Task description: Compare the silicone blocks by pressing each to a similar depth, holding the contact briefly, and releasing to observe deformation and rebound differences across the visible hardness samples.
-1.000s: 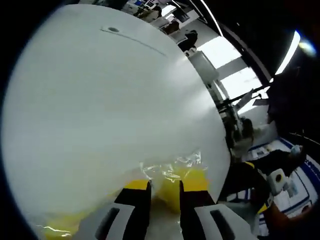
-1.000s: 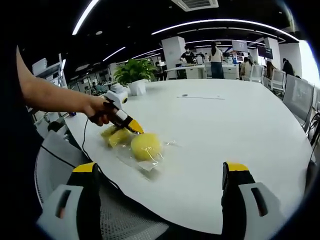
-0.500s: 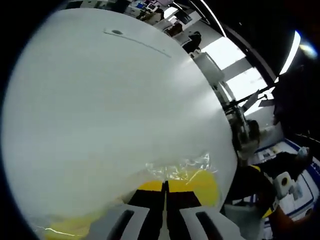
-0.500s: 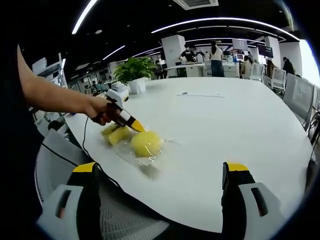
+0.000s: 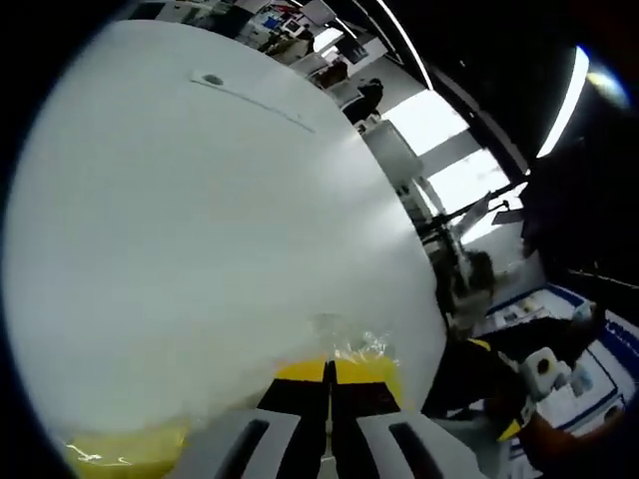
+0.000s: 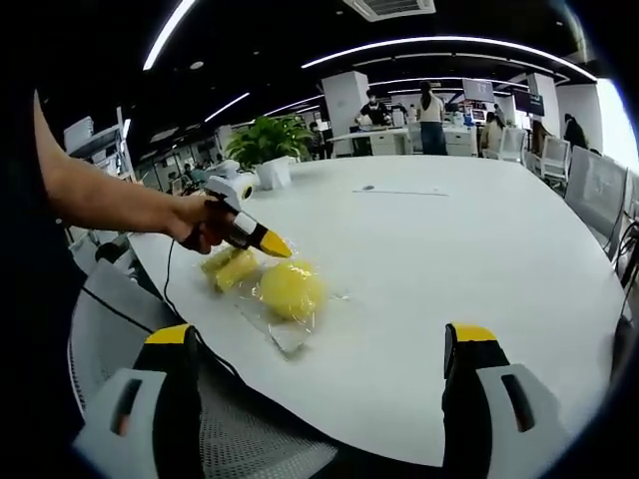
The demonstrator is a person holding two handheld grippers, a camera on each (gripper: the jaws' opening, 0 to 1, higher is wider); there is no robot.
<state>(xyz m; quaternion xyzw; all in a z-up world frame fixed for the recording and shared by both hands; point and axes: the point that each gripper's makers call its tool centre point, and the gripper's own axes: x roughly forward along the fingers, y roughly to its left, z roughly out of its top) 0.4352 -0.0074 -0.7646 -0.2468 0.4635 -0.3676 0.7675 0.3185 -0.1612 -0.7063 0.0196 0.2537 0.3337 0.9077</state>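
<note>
A round yellow silicone block (image 6: 292, 289) lies in clear plastic wrap (image 6: 285, 334) near the white table's front edge, with a flatter yellow block (image 6: 232, 267) just to its left. A hand holds my left gripper (image 6: 282, 247) shut, its yellow-tipped jaws pressed together just above the round block's upper left. In the left gripper view, that gripper (image 5: 329, 371) points over the yellow block (image 5: 371, 371), and another yellow piece (image 5: 120, 454) sits at the lower left. My right gripper (image 6: 321, 334) hangs back off the table edge, open wide with nothing between its jaws.
The white table (image 6: 459, 239) stretches far and right, with a small round inset (image 6: 368, 189) in its top. A potted plant (image 6: 268, 145) stands at its far left. A mesh chair (image 6: 250, 439) sits below the near edge, and people stand at desks (image 6: 431, 105) behind.
The left gripper's jaws went from apart to shut. Its tip then rose slightly off the round block, and the wrapped block shifted a little.
</note>
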